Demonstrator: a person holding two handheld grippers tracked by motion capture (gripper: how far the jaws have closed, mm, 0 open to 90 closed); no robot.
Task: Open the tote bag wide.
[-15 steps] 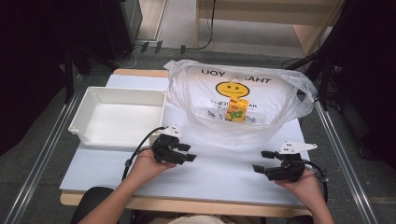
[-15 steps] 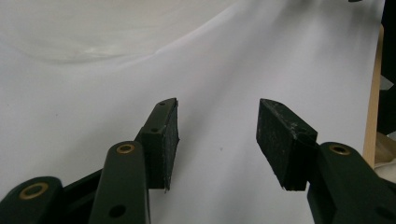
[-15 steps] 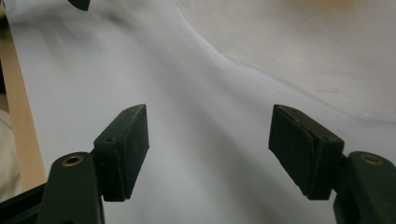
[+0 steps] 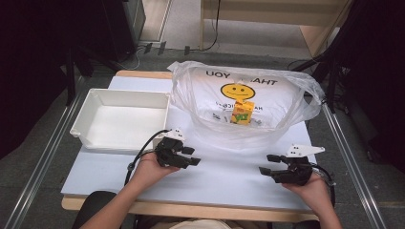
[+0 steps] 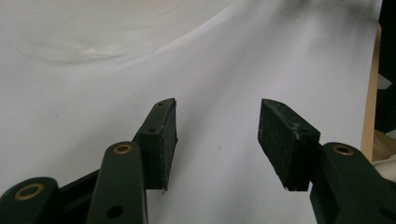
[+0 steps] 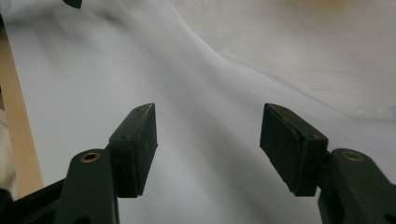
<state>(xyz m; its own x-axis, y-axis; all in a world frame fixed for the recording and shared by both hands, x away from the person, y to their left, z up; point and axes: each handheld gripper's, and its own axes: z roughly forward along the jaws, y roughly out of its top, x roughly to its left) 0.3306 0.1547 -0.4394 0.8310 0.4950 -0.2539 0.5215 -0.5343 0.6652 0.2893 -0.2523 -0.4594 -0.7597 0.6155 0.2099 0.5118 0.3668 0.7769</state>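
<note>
Currently both hand-held grippers, left (image 4: pixel 192 156) and right (image 4: pixel 267 164), rest released, juice carton (image 4: pixel 242 112) well beyond them.

The left gripper (image 5: pixel 217 140) stands open over the white tabletop (image 5: pixel 219 70) (nothing between its jaws), bag edge (image 5: pixel 84 37) beyond

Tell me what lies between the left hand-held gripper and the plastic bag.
Nothing: in the high view, only bare white table separates the open left hand-held gripper from the plastic bag.
</note>
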